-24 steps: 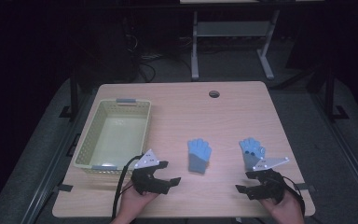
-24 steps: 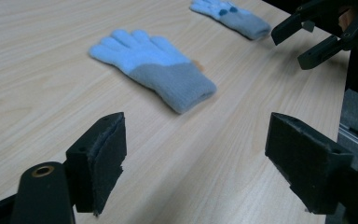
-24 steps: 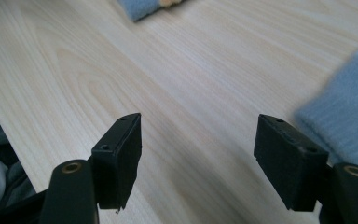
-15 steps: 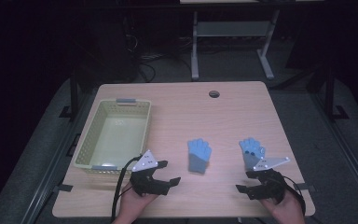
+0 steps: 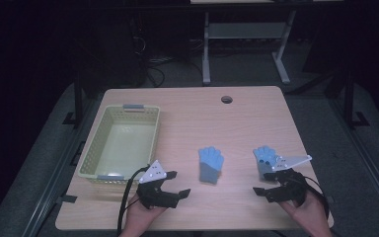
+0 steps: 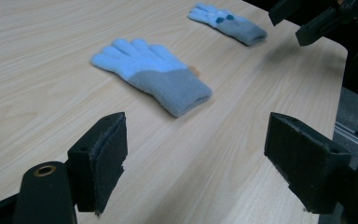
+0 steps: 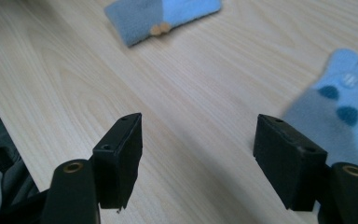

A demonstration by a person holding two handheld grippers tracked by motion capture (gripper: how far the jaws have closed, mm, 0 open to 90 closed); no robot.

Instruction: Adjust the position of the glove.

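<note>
Both grippers open and empty, two gloves ahead of them.

Left gripper (image 5: 173, 183) had its jaws spread wide with nothing between them; the middle glove (image 6: 152, 75) lay ahead of the jaws, a bit left of centre, cuff end nearest, long axis running away up-left. Right gripper (image 5: 265, 183) was also wide open and empty; the right glove (image 7: 342, 115) sat just beyond its right jaw, near (not touching, as far as could be told). Each hand was nearer its own glove. Count: two blue-and-grey gloves, one yellow basket (image 5: 96, 148) off to the far left, empty, on the wooden table (image 5: 246, 123).
</note>
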